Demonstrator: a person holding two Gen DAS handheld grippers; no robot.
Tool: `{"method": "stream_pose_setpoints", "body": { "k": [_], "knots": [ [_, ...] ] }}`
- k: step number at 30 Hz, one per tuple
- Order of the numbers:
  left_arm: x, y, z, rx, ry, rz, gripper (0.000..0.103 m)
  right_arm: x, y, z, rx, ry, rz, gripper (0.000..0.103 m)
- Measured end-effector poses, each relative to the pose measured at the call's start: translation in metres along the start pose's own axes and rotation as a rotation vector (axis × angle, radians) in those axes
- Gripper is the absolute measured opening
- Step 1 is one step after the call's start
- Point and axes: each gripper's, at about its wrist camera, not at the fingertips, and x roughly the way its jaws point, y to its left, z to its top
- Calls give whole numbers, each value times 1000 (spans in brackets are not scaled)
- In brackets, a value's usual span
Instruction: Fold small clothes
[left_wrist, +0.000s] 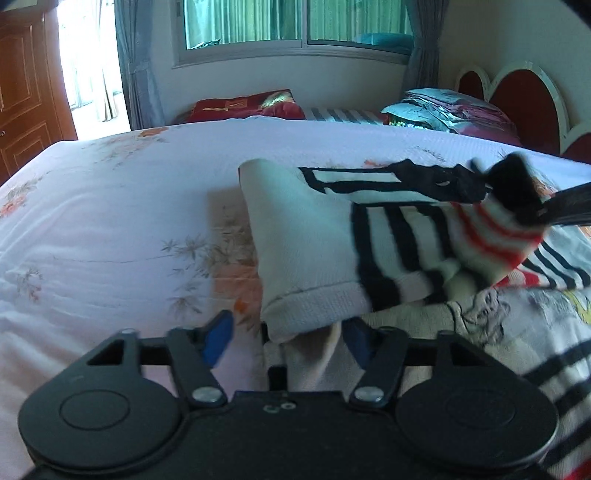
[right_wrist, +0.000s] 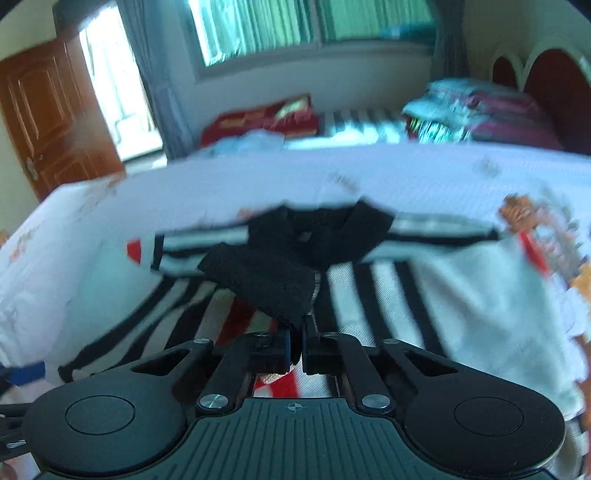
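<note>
**Striped garment gripped at the collar, sleeve hem waiting at the left fingers**

A small striped shirt (left_wrist: 391, 236), white with black and red bands, is seen lying on the bed (left_wrist: 110, 206), partly lifted. In the right wrist view, the right gripper (right_wrist: 297, 341) is shown with its fingers brought together on the black collar (right_wrist: 273, 284) of the garment; the fabric is pinched between them and raised off the sheet. In the left wrist view the left gripper (left_wrist: 288, 332) is held with its fingers apart, and the plain white sleeve hem (left_wrist: 314, 306) is found just ahead of them and between their tips; no pressure of the pads on the cloth can be made out.

The sleeve's long axis is seen running away from the left fingers, up and slightly leftward in that view, so the hem is judged to be nearest the left hand, while the collar end lies to its right. A close on the hem is judged to be the next requirement.

The garment rests on a white floral bedsheet. Beyond it, pillows (left_wrist: 243, 105), a red headboard (left_wrist: 524, 99), a curtained window (left_wrist: 295, 22) and a wooden door (left_wrist: 22, 96) are visible.
</note>
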Motion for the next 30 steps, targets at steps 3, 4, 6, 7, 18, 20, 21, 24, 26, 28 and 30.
{"method": "stream_pose_setpoints", "body": {
  "k": [3,4,6,7,18,20,21,24,26,28,30],
  "knots": [
    [9,-3,3,0,-16,13,32,-20,-18,6,-5,-76,-66,5],
    [10,-4,3,-2,-18,6,30,-24,-26,6,0,-85,-86,5],
    [12,-8,2,5,-20,-5,23,-25,-44,5,26,-58,-102,5],
    [13,-9,0,-9,-18,-9,22,-22,-51,1,42,-39,-108,5],
    [20,26,-3,-284,54,-96,23,-24,-95,-19,223,33,-91,32],
    [19,26,-1,-283,66,-100,25,-21,-95,-19,190,59,-105,31],
    [17,27,0,-292,76,-114,27,-22,-95,-19,171,57,-125,24],
    [7,32,2,-305,85,-124,39,-27,-99,-19,158,44,-129,9],
    [-3,37,4,-316,76,-131,52,-29,-100,-18,144,44,-113,9],
    [-13,41,9,-328,43,-108,72,-29,-102,-16,141,45,-101,12],
    [-20,44,17,-342,9,-101,73,-30,-105,-15,153,30,-99,31]
  ]
}}
